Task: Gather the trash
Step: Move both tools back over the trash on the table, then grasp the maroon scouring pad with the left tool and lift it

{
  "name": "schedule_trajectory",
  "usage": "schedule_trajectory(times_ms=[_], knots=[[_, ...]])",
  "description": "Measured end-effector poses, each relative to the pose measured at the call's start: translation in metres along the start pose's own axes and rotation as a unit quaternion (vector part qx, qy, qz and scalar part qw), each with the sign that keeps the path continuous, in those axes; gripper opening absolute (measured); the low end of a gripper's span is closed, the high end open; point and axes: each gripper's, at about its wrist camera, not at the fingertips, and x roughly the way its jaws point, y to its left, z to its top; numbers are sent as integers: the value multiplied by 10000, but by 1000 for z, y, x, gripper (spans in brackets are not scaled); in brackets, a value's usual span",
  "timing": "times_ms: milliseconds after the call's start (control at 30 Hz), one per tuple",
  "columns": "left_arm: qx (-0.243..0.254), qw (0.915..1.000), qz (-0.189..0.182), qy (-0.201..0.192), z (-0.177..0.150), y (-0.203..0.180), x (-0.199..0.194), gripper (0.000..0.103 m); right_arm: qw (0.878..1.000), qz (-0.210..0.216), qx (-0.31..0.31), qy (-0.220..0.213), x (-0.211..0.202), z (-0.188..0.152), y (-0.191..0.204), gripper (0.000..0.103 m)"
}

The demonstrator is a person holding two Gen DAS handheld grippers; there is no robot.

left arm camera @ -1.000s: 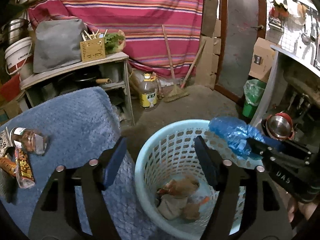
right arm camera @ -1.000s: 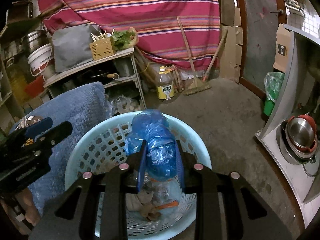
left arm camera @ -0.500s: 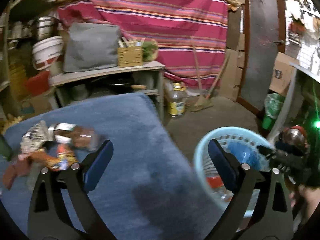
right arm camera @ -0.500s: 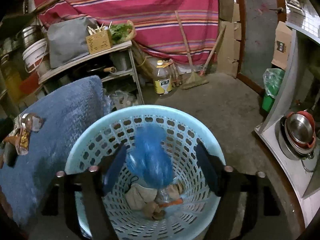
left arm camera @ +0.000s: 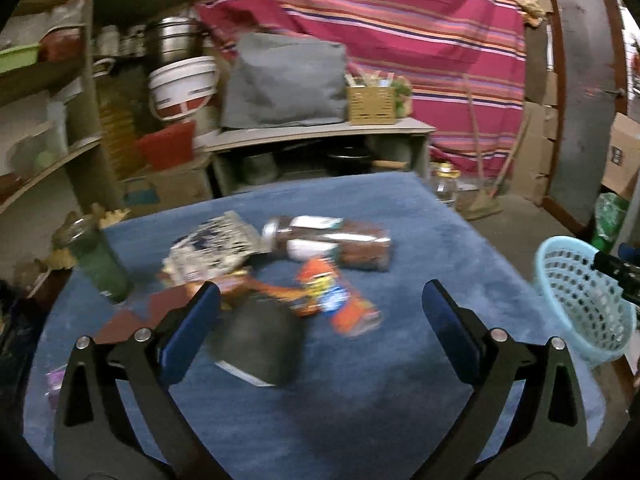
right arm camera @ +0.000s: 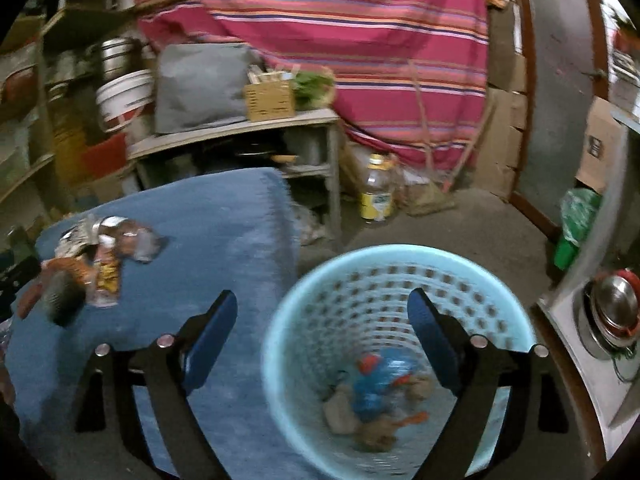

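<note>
My left gripper [left arm camera: 320,292] hangs over the blue-covered table [left arm camera: 400,400], its jaws still opening with nothing held. Just beyond it lies a trash pile: an orange snack wrapper [left arm camera: 344,312], a brown jar on its side [left arm camera: 340,242], a silver crumpled wrapper [left arm camera: 212,248] and a dark round lump [left arm camera: 260,340]. My right gripper [right arm camera: 322,298] is above the light-blue basket [right arm camera: 280,320], its jaws opening and empty. The blue plastic bag [right arm camera: 380,380] lies at the basket's bottom among other scraps. The basket [left arm camera: 576,280] stands right of the table.
A green bottle [left arm camera: 100,264] stands at the table's left edge. Behind are a wooden shelf unit [left arm camera: 320,136] with a grey bag and wicker box, an oil bottle [right arm camera: 376,196] and a broom on the floor. A green bin [right arm camera: 576,220] and steel pots [right arm camera: 612,312] are at right.
My right gripper opened and let go of the blue bag, which dropped into the basket. My left gripper swung left from the basket to the table's trash pile and opened wider.
</note>
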Motion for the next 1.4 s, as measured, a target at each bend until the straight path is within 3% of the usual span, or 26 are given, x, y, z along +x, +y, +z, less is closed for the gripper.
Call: schedule_trajectory(times_ms=[133, 300, 600, 1000, 1233, 1400], knots=[[-126, 9999, 53, 57, -9, 34, 1, 97, 9991, 342, -234, -16, 2, -2, 43, 86], [-284, 9992, 183, 221, -22, 74, 7, 97, 9963, 480, -706, 27, 9, -8, 95, 86], [-445, 9969, 409, 511, -44, 128, 21, 97, 9924, 659, -1030, 164, 23, -16, 148, 86], [-1053, 9853, 725, 1132, -69, 206, 57, 97, 9890, 852, -1165, 311, 42, -18, 181, 86], [-1130, 9799, 679, 1496, -71, 219, 85, 97, 9899, 811, -1095, 386, 53, -16, 180, 86], [-1078, 9797, 718, 1530, -67, 224, 97, 97, 9896, 771, -1136, 434, 60, -16, 181, 86]])
